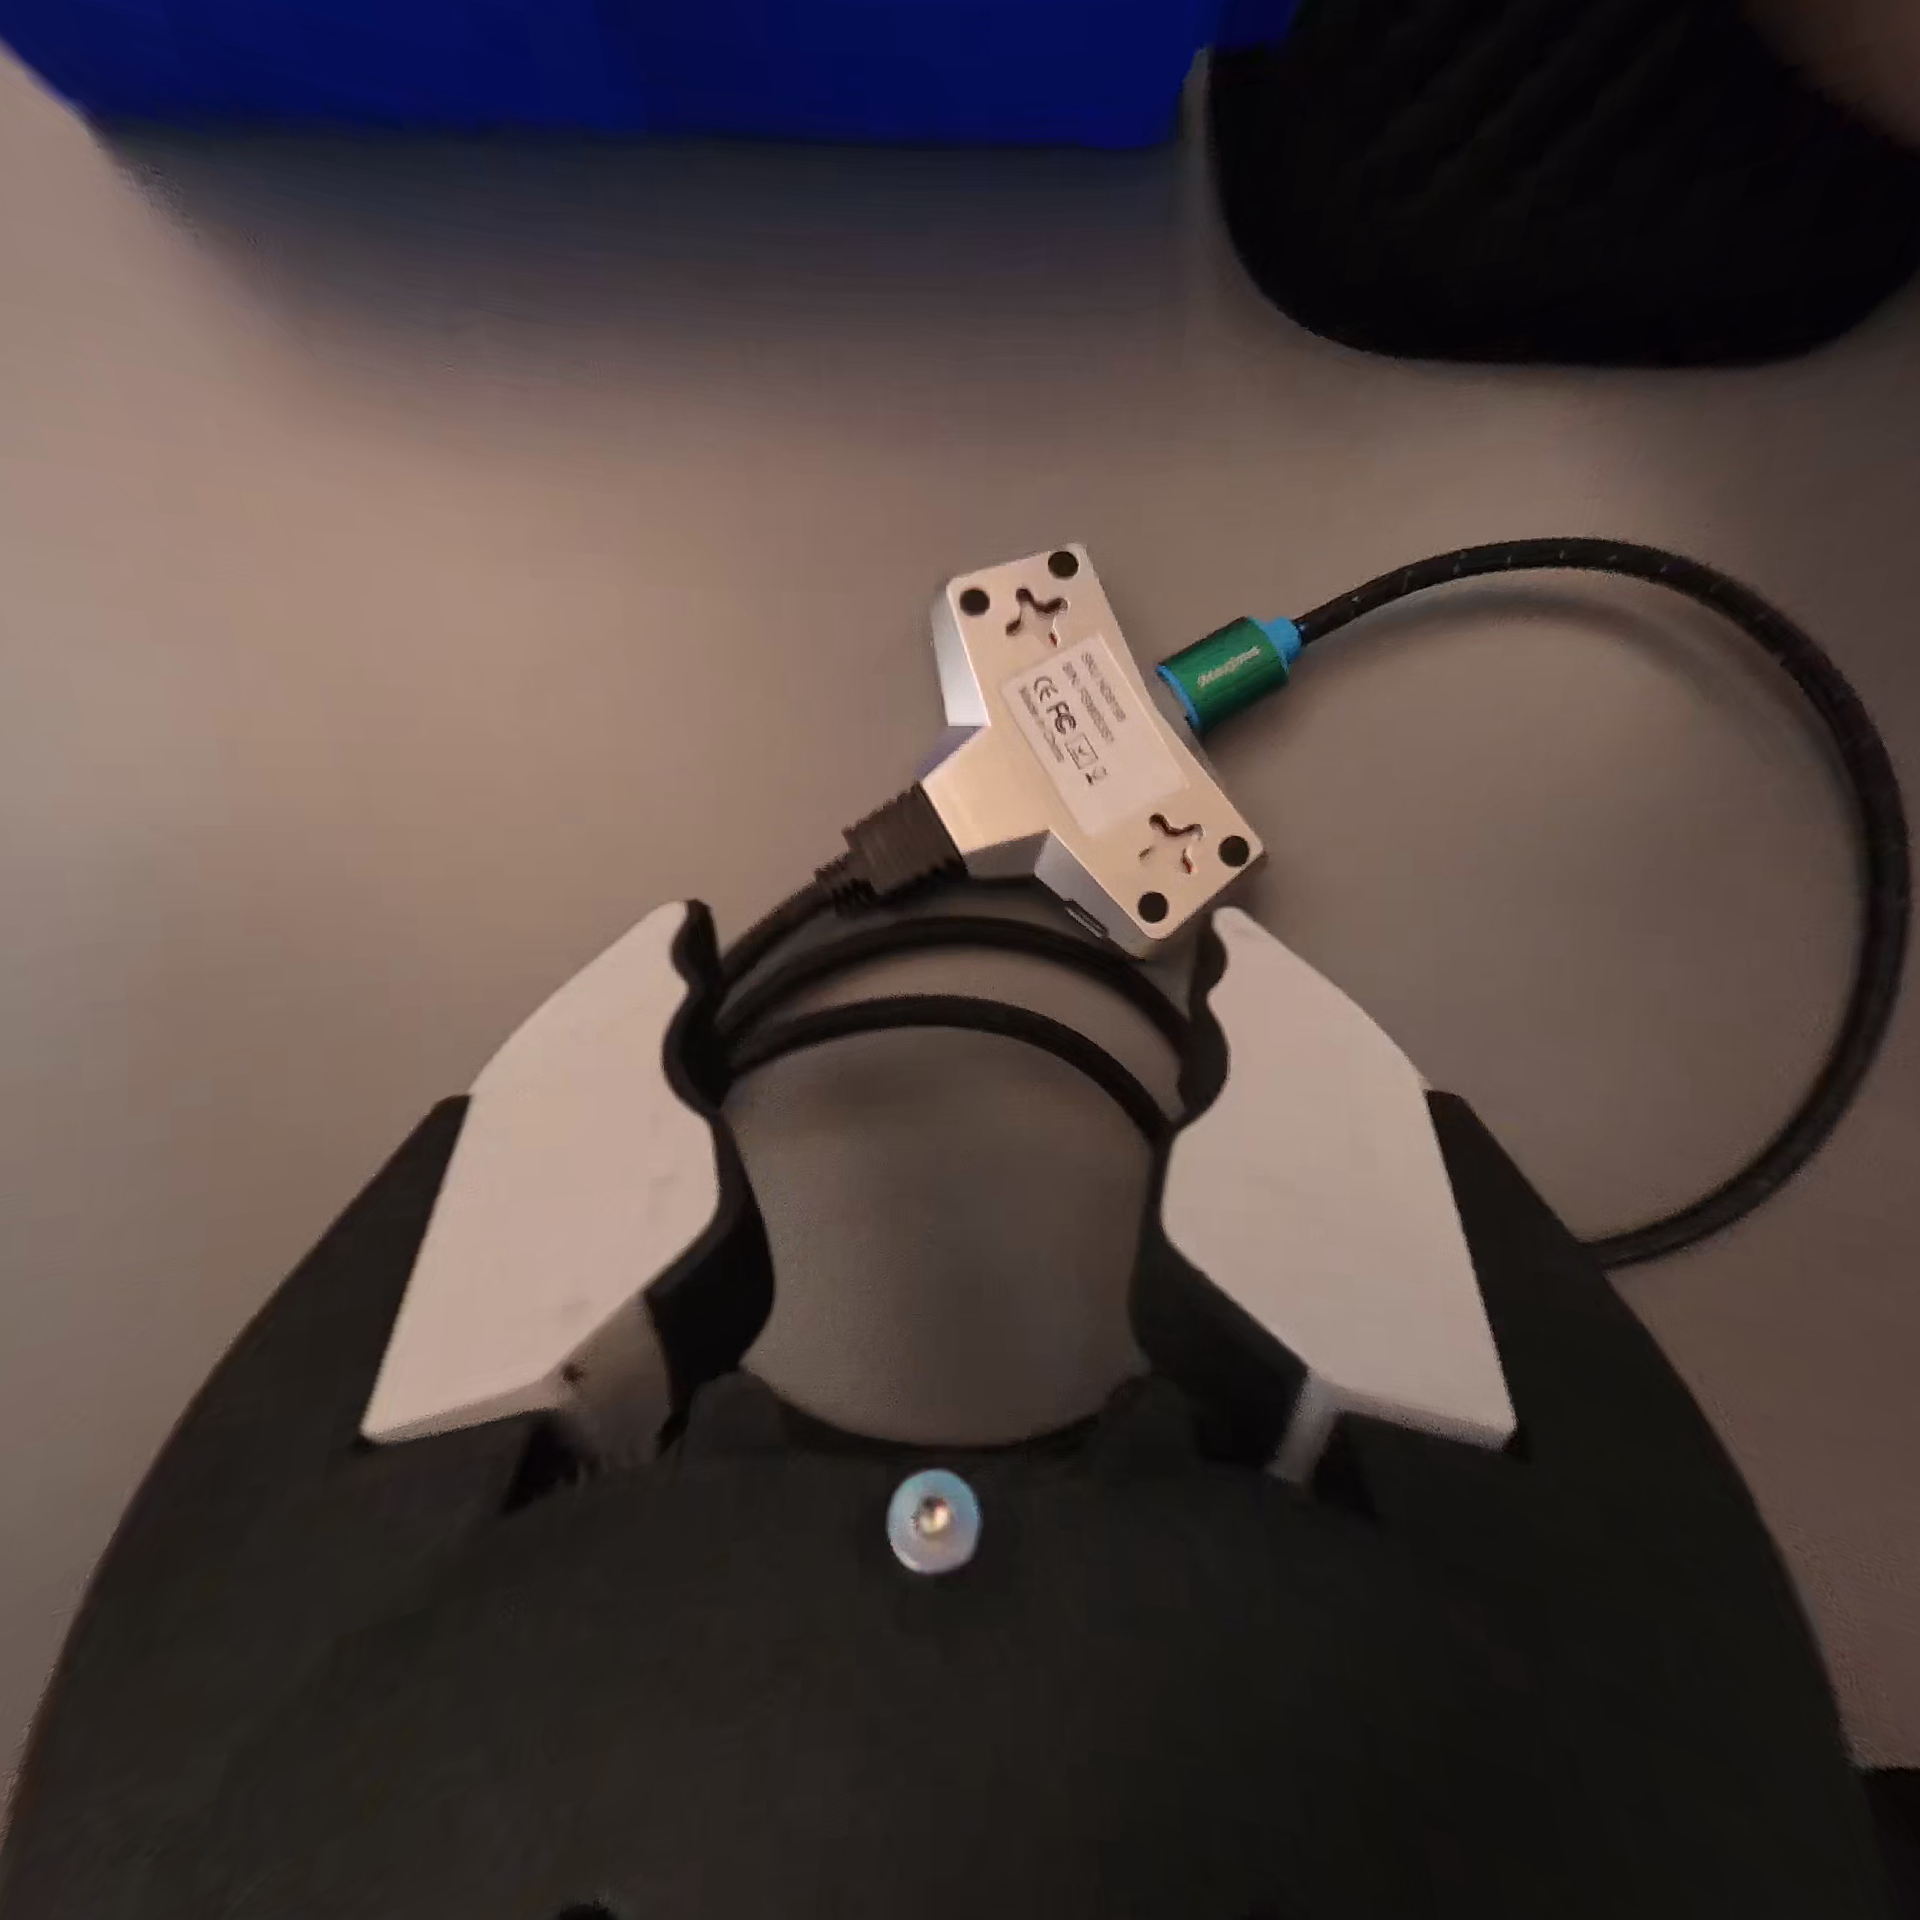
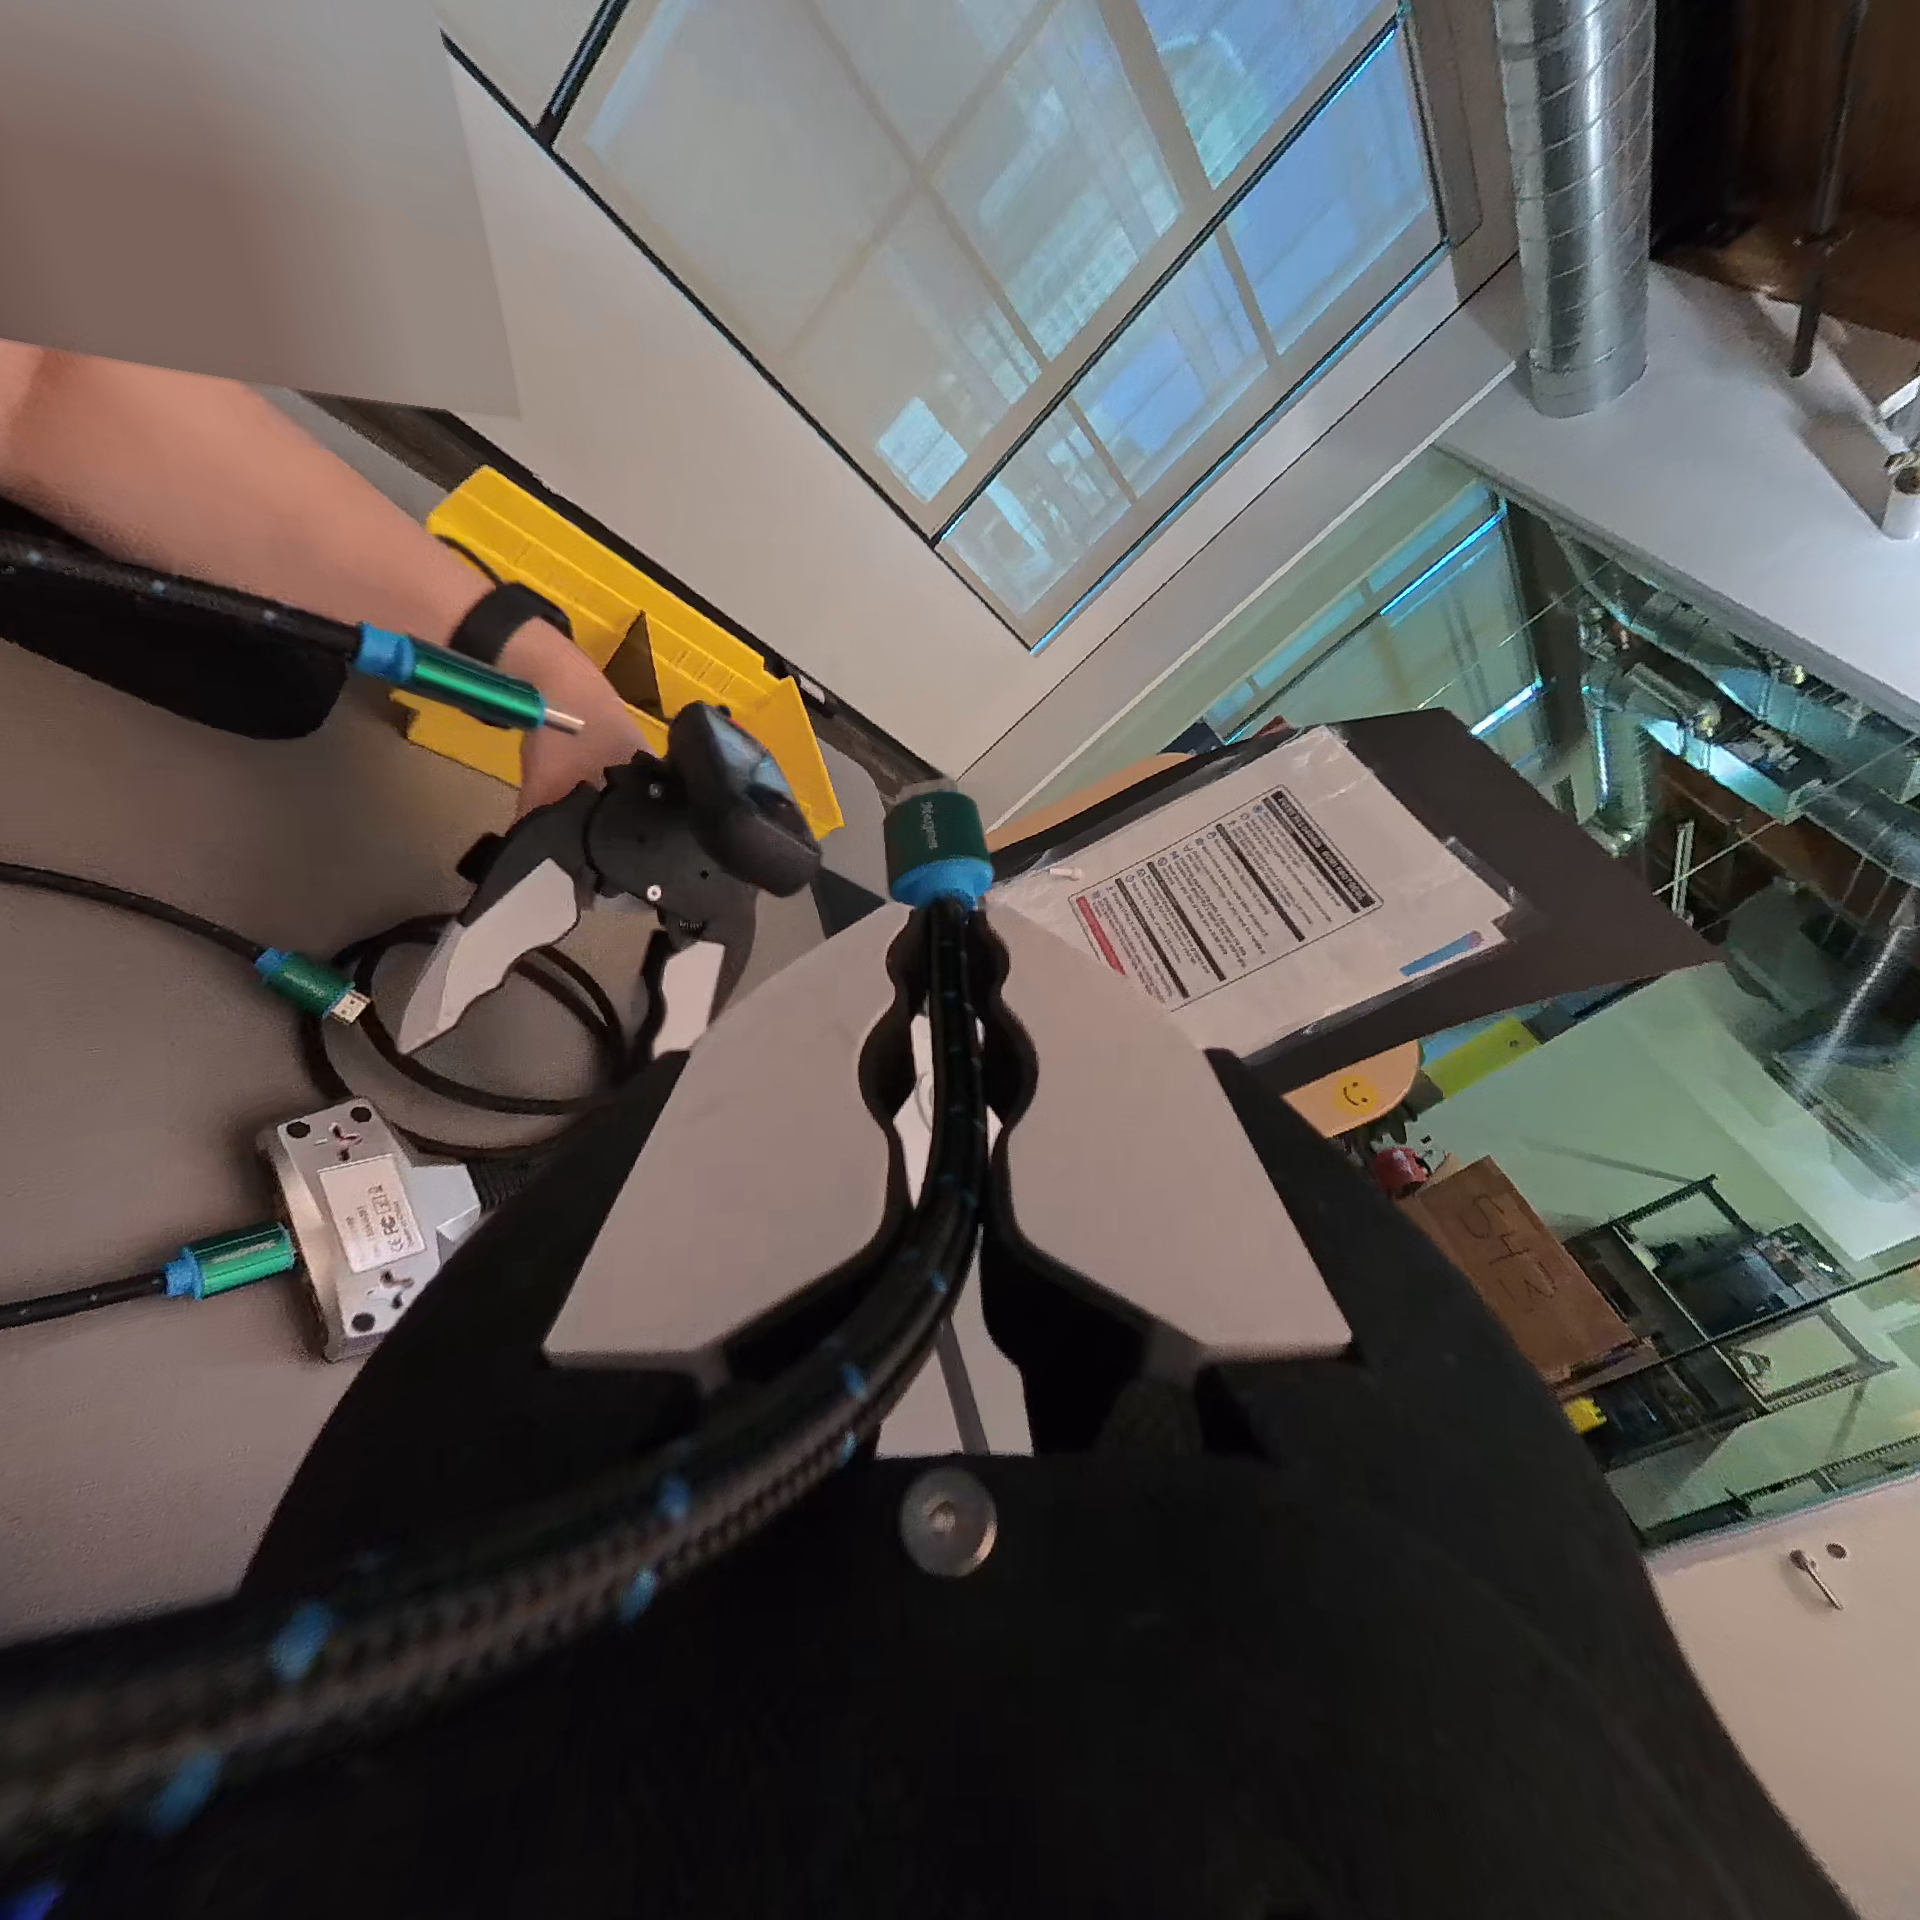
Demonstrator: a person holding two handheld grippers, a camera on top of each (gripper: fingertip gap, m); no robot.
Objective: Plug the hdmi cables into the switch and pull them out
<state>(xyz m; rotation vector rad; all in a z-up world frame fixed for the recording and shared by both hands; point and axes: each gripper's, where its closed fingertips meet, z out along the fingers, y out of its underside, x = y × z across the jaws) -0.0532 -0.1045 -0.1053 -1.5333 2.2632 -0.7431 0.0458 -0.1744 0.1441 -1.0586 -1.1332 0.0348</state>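
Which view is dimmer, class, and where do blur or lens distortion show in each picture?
Left wrist view: dimmer, a soft shadow across the far table; the blue bin is blurred, while the switch stays fairly sharp. Right wrist view: daylit by the window, its frames bowed by the wide-angle lens; the braided cable near the camera is blurred.

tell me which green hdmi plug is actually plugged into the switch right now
The green plug seated in the silver switch. One other plug is held up by the right tongs; two more are loose, connectors bare.
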